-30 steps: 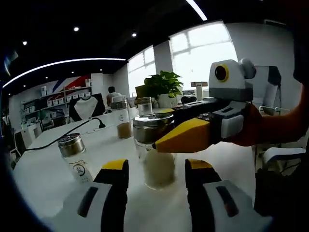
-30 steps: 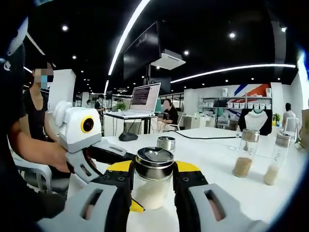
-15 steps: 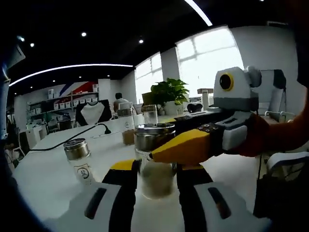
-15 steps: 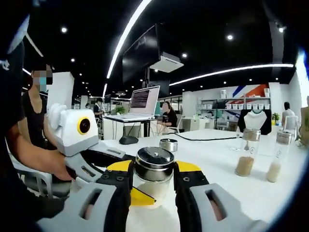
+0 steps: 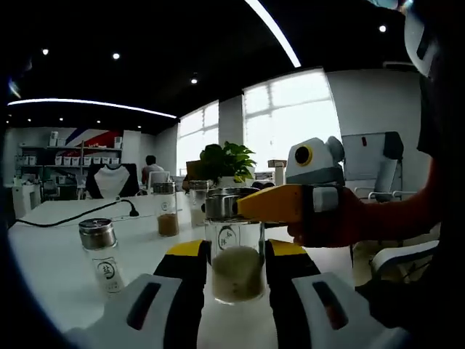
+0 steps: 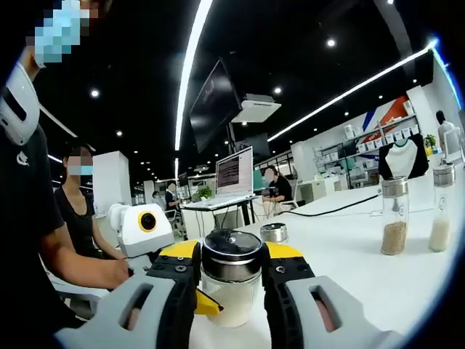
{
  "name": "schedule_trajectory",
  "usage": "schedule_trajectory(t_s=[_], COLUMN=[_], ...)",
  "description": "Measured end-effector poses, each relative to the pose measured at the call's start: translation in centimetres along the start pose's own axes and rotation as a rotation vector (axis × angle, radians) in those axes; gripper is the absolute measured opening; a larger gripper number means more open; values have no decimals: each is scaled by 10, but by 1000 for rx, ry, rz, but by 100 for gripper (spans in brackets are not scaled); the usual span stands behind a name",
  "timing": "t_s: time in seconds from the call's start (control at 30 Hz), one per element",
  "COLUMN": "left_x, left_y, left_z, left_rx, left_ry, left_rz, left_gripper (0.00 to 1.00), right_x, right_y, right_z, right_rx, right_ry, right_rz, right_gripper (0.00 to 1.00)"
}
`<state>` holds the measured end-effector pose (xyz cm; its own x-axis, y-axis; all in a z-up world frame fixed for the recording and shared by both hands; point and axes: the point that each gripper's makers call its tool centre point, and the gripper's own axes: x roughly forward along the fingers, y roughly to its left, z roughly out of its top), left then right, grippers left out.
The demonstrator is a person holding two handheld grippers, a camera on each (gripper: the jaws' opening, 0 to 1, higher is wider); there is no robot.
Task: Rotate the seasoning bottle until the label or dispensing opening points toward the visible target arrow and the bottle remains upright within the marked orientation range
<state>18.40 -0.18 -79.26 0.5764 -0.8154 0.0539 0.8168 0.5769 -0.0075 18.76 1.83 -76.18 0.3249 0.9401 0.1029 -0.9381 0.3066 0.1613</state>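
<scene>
Mid-rotation, by my read: bottle (image 5: 235,251) upright on the white table (image 5: 51,247), caught between both grippers, left gripper (image 5: 232,265) closed on the glass body at 6 o'clock in its view, right gripper (image 6: 231,280) closed on it just under the metal lid (image 6: 231,251). Label mark faces the left camera. No target arrow seen, so next twist needs the heading confirmed, bottle kept vertical, spare shaker (image 5: 100,254) at 8 o'clock untouched.

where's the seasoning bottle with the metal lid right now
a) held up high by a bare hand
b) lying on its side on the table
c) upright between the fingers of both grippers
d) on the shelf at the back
c: the seasoning bottle stands upright on the white table, between the left gripper fingers, and the right gripper fingers flank it too.
</scene>
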Motion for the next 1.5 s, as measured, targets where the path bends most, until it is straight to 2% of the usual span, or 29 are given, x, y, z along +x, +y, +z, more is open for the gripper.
schedule_trajectory(t_s=[0.17,0.27,0.3,0.33,0.4,0.47,0.53,0.6,0.67,0.77,0.83,0.9,0.93,1.03,1.1,1.13,1.17,1.2,1.27,1.33,1.4,1.47,1.5], left_x=[-1,2,3,3,8,11,14,17,18,25,27,27,26,23,21,20,20,18,16,16,16,18,19], left_y=[-6,-17,-16,-15,-13,-5,0,1,5,6,6,5,3,0,-3,-5,-6,-6,-2,-6,-9,-9,-7], left_z=[3,7,8,8,9,6,3,3,0,-11,-12,-12,-9,-7,-2,-1,-1,1,2,3,5,6,6], left_rx=[32,8,6,3,-1,-1,37,34,54,205,226,186,162,142,129,83,64,28,39,40,37,-9,-10], left_ry=[-3,-26,-29,-33,-33,-19,14,25,56,160,175,158,131,106,80,67,62,42,30,34,27,12,14], left_rz=[-27,-89,-82,-74,-53,14,67,99,139,193,201,205,200,163,106,55,40,18,9,-39,-76,-110,-105], left_gripper=[33,34,34,34,34,34,34,35,35,36,35,34,33,33,32,32,32,32,32,32,32,32,32], right_x=[2,6,5,5,5,6,4,3,1,-1,-1,-3,-6,-9,-10,-12,-13,-15,-19,-20,-20,-21,-20], right_y=[6,15,16,14,12,-2,-11,-15,-22,-30,-32,-35,-35,-32,-24,-21,-21,-19,-20,-19,-18,-17,-18], right_z=[1,-5,-2,2,0,-1,-2,-2,-1,-9,-10,-8,-7,-6,-3,-4,-4,-4,-1,0,1,3,3], right_rx=[-5,29,-22,-114,-130,-150,-158,-151,-145,-176,-174,-160,-138,-143,-212,-210,-201,-170,-141,-122,-104,-104,-95], right_ry=[20,52,44,36,68,82,86,80,63,95,95,80,70,64,54,55,56,62,67,73,66,61,68], right_rz=[34,68,55,31,-9,-94,-152,-188,-259,-349,-373,-387,-387,-361,-302,-274,-265,-217,-191,-162,-148,-147,-157], right_gripper=[34,36,35,35,35,35,35,35,35,35,35,35,35,35,35,35,34,34,33,33,33,32,32])
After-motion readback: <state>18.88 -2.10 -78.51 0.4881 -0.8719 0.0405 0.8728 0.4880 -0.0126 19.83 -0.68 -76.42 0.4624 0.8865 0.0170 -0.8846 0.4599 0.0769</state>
